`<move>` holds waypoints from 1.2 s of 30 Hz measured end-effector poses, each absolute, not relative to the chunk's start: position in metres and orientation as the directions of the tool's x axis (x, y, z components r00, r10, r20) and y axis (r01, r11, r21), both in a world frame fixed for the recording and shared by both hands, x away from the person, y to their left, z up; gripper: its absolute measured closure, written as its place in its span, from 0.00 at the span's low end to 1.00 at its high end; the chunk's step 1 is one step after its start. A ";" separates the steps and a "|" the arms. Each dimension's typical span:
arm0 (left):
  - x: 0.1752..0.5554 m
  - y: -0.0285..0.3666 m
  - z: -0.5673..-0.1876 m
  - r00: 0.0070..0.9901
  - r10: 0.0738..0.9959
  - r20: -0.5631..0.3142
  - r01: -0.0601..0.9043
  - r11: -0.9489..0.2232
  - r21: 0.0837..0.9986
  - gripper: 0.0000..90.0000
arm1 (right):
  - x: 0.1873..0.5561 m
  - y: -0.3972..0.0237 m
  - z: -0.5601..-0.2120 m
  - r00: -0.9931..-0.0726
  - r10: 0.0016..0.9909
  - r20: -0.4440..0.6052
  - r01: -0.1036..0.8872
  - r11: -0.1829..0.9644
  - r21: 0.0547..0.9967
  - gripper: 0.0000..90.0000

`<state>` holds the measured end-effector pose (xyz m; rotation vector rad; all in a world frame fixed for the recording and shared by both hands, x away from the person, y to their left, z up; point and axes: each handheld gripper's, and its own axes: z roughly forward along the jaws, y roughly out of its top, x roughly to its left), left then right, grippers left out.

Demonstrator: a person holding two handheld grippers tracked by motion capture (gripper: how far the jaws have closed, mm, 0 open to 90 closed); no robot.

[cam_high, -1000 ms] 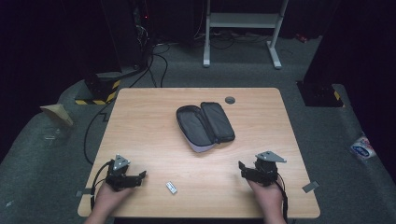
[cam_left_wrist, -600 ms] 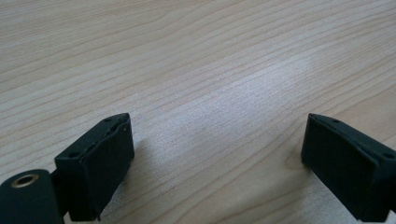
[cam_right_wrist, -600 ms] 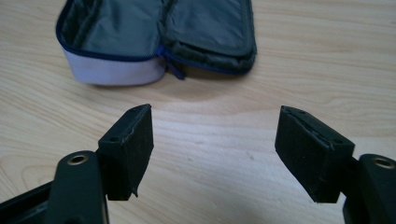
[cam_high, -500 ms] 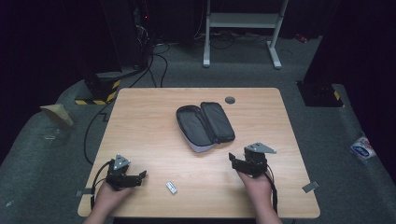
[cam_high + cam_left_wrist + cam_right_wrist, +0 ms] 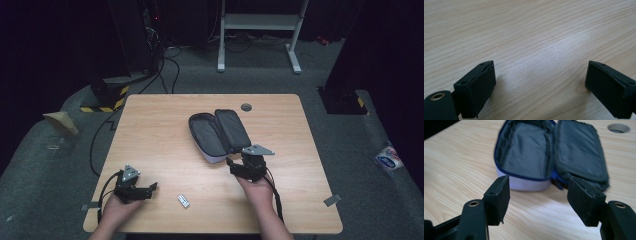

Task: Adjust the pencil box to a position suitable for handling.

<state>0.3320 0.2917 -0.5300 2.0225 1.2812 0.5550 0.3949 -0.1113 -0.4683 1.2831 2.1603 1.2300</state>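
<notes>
The wooden table (image 5: 150, 130) lay mostly bare, with wide free room on its left half and along the near edge. Near its middle, towards the far side, sat the open pouch (image 5: 218, 134), its two dark-lined halves spread flat and nothing visible inside. The right gripper (image 5: 236, 166) stood just beside the pouch's near end, jaws apart with only bare wood between them; they had just been closing somewhat while it approached. In the right gripper view the pouch (image 5: 549, 152) lay straight ahead. This looked like the reach for the pouch, and the next move probably called for lining one jaw over a rim or the flap before pinching. The left gripper (image 5: 150, 189) rested near the front left edge, jaws wide apart and empty. A small white object (image 5: 183, 201) lay between the hands, close to the near edge.
</notes>
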 end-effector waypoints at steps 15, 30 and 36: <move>0.331 0.292 -0.530 0.441 0.898 -0.002 0.614 -0.300 0.730 0.12 | 0.418 -0.058 -0.476 -0.593 0.794 0.135 0.528 0.257 0.810 0.44; 0.332 0.292 -0.530 0.450 0.893 0.002 0.609 -0.309 0.731 0.13 | 0.430 -0.024 -0.484 -0.619 0.781 0.079 0.516 0.330 0.790 0.72; 0.332 0.293 -0.530 0.452 0.892 0.002 0.608 -0.310 0.731 0.13 | 0.422 -0.025 -0.491 -0.643 0.763 0.063 0.499 0.355 0.791 0.97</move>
